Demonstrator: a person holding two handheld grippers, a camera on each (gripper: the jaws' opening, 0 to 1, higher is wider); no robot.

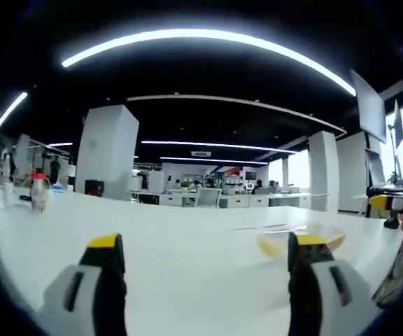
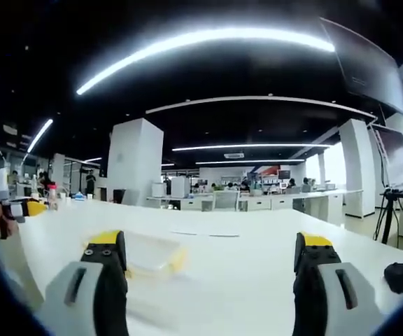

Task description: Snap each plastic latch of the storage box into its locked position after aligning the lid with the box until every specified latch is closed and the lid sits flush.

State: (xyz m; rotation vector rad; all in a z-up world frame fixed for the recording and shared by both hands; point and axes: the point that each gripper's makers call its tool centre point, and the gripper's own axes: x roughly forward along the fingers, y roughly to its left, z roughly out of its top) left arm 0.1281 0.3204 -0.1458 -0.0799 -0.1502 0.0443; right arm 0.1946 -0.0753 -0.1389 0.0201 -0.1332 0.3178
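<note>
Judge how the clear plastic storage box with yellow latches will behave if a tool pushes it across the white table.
The clear plastic storage box with yellow latches looks thin-walled and apparently empty, so probably light. It is low and flat, so it should slide rather than tip. The white table looks smooth, so a nudge may send it skidding.

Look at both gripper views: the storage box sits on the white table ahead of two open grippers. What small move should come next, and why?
Probably bring both grippers in toward the storage box. The left gripper and the right gripper are both open and hold nothing, and the clear, yellow-edged box lies on the white table ahead of the jaws, untouched. Whether its lid is aligned cannot be told from here.
</note>
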